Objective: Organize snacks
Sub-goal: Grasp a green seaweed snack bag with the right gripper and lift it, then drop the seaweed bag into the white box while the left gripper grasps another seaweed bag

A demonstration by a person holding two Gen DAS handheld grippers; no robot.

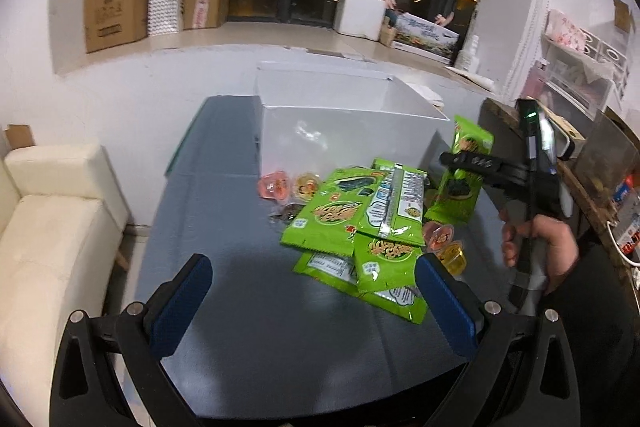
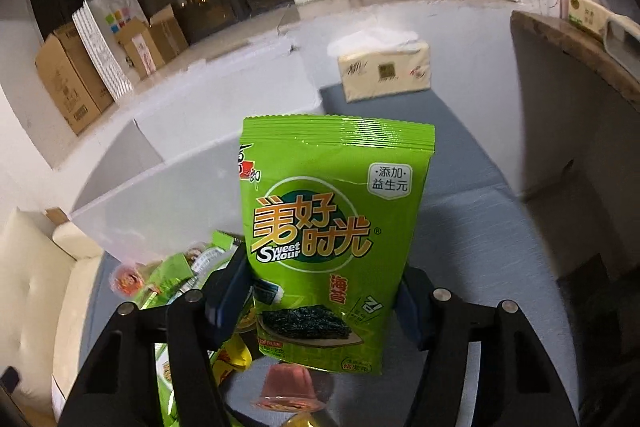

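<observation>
My right gripper [image 2: 322, 285] is shut on a green seaweed packet [image 2: 332, 227], which stands upright between its blue pads. In the left wrist view the same packet [image 1: 460, 183] hangs at the right in that gripper [image 1: 466, 159], above the table and beside the white box [image 1: 344, 131]. A pile of green seaweed packets [image 1: 360, 227] lies on the blue-grey table [image 1: 248, 307], with small jelly cups [image 1: 276, 187] around it. My left gripper [image 1: 316, 291] is open over the table in front of the pile, with nothing between its pads.
The open white box [image 2: 160, 195] stands behind the pile. A tissue pack [image 2: 384, 67] sits at the table's far end. A cream sofa [image 1: 48, 227] lies to the left and a dark wooden counter [image 1: 592, 163] to the right. A jelly cup [image 2: 288, 391] sits under the held packet.
</observation>
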